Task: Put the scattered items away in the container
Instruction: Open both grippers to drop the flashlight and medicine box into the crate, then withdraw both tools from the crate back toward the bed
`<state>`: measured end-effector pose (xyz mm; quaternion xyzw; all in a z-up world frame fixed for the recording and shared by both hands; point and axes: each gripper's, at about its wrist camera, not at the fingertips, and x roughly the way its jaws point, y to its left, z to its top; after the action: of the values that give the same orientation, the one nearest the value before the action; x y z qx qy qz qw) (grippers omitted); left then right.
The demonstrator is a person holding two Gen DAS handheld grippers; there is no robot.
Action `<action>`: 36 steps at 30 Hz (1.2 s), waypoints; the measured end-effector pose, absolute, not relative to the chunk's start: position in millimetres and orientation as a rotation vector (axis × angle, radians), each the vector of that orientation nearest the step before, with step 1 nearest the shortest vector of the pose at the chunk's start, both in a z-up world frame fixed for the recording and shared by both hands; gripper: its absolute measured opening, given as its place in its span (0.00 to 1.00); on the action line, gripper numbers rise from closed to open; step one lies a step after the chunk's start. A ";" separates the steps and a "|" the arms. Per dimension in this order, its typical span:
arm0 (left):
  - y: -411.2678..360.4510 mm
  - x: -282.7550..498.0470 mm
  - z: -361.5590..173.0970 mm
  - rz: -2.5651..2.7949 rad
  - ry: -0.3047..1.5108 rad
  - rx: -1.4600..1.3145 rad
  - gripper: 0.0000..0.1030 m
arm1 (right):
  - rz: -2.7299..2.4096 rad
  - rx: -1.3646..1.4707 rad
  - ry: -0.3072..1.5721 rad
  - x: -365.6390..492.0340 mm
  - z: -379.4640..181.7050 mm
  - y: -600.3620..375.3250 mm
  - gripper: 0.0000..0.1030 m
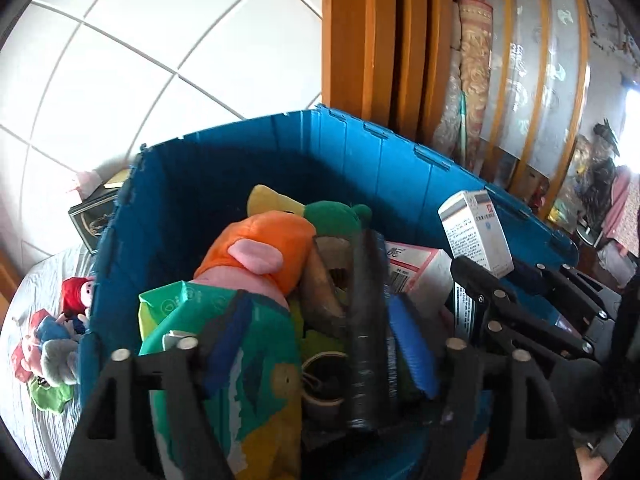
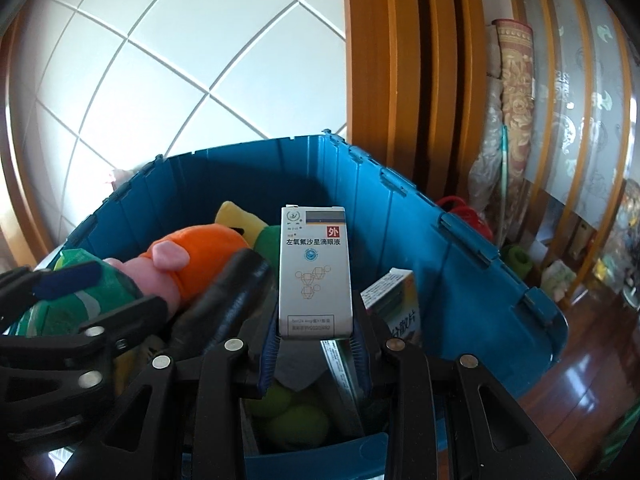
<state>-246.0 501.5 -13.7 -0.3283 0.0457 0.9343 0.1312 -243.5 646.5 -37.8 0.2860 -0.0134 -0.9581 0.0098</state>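
Observation:
A blue plastic crate [image 1: 360, 148] [image 2: 420, 240] holds plush toys, boxes and a black cylinder [image 1: 366, 320]. An orange and pink plush pig [image 1: 260, 256] [image 2: 176, 260] lies on top. My right gripper [image 2: 316, 340] is shut on a white eye-drop box [image 2: 316, 272], held upright over the crate; the box also shows in the left wrist view [image 1: 476, 232]. My left gripper [image 1: 320, 360] is open over the crate, with a green patterned bag [image 1: 224, 344] by its left finger and nothing held between its fingers.
Small plush toys [image 1: 52, 340] lie on a pale cloth left of the crate, beside a dark box [image 1: 92, 216]. A wooden door frame [image 2: 400, 60], a rolled rug [image 2: 516, 100] and clutter stand behind and to the right. The floor [image 2: 592, 380] is dark wood.

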 end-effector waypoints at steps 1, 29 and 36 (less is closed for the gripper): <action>499.8 -242.9 -12.0 2.729 0.134 -0.935 0.81 | -2.987 0.889 -0.047 -242.9 -37.9 647.7 0.33; 331.8 -145.4 24.2 3.011 -0.148 -0.660 0.99 | -2.919 0.542 -0.048 -168.9 26.8 544.0 1.00; 218.1 -129.7 10.1 3.100 -0.254 -0.711 1.00 | -2.833 0.437 -0.070 -147.1 39.5 444.5 1.00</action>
<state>-129.7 218.1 10.1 -0.2229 -0.0796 0.9713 -0.0243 -147.1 444.5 39.5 0.1508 -0.0241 -0.9788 0.1366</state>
